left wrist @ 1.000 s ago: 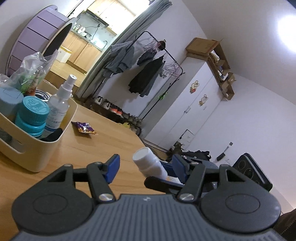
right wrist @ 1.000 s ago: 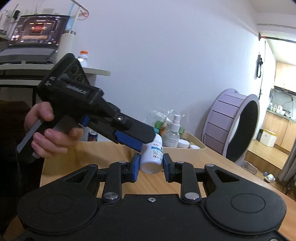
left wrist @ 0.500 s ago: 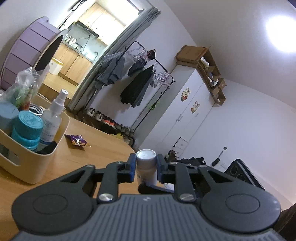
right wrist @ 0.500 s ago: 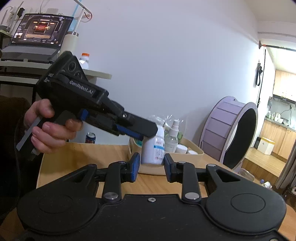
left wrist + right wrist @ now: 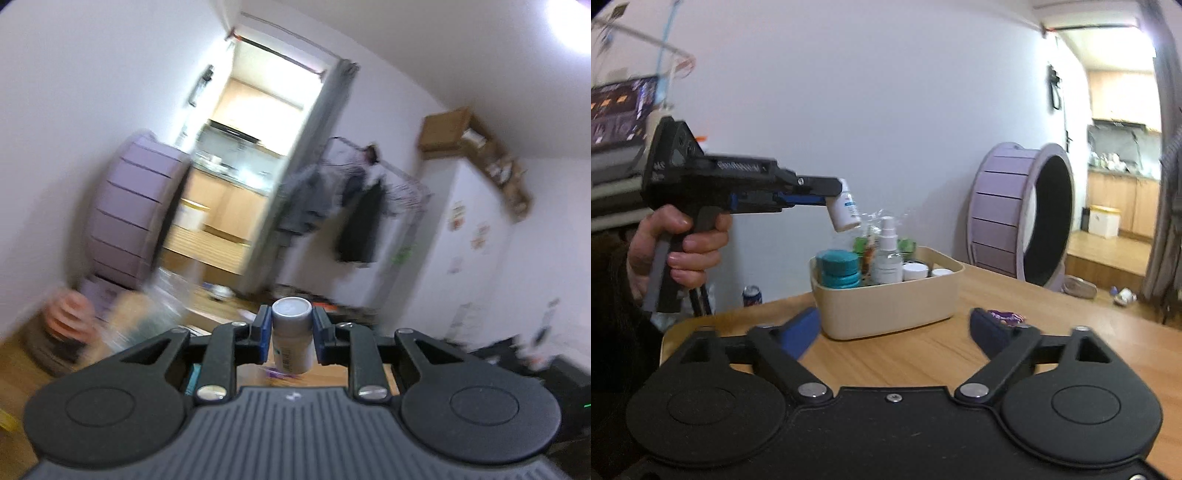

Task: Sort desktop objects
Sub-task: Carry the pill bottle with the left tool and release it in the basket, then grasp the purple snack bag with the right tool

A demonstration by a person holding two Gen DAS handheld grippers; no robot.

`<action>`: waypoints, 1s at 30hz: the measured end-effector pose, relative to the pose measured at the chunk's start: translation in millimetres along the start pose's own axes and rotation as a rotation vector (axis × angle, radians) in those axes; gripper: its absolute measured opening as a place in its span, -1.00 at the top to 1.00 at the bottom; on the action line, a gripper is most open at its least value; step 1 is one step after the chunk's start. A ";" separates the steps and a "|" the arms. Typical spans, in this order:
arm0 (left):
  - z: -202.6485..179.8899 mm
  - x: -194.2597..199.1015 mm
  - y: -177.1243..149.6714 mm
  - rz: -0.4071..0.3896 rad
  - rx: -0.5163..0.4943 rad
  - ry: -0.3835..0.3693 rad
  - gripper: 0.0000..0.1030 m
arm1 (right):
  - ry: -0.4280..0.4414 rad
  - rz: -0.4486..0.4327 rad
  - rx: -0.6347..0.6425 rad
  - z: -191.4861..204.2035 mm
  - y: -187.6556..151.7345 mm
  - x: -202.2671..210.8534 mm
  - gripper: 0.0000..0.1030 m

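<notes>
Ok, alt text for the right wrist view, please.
The left hand-held gripper, held in a hand, carries a small white bottle in the air above a beige bin of bottles and jars on a wooden table. The right hand-held gripper is open and empty in the foreground.

Both tools are black plastic: the left gripper (image 5: pixel 289 334) has a ribbed grey body, the right gripper (image 5: pixel 892 330) a smooth one; each carries blue pads (image 5: pixel 799 330), silver screws and round hubs.

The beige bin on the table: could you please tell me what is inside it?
The beige bin holds stacked teal-lidded jars, a spray bottle, two white-capped containers and a clear bag. Anything lower is hidden by its wall.
</notes>
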State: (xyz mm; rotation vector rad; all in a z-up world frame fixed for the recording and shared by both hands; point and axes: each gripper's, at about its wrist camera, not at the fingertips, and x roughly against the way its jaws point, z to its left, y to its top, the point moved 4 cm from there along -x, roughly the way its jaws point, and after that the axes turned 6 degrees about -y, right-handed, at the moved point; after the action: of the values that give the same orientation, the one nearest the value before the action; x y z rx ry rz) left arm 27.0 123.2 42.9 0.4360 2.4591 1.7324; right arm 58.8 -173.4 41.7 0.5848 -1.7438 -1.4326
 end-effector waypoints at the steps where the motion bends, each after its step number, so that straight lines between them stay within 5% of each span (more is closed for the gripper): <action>1: 3.6 -5.5 2.6 0.010 -0.012 0.030 0.57 | -0.005 0.001 -0.009 -1.6 -0.5 -0.3 -0.75; 9: 16.6 -48.9 0.3 0.113 -0.126 0.171 0.56 | -0.035 0.015 -0.063 -11.7 -3.9 -2.9 -0.83; 13: 25.5 -51.4 -4.2 0.151 -0.096 0.204 0.50 | -0.049 0.015 -0.071 -15.0 -5.2 -3.5 -0.84; 19: 21.3 -23.3 0.2 0.103 -0.079 0.169 0.10 | -0.075 0.033 -0.109 -22.4 -5.2 -9.8 -0.84; 30: -11.9 -1.9 -25.3 0.158 -0.135 0.074 0.01 | -0.158 0.151 -0.142 -54.5 1.6 -55.0 -0.78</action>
State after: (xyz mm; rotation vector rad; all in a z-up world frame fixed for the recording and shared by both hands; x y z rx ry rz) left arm 21.5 104.0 23.3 0.5758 2.3943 1.9957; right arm 134.8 -163.5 30.5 0.2652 -1.7490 -1.5138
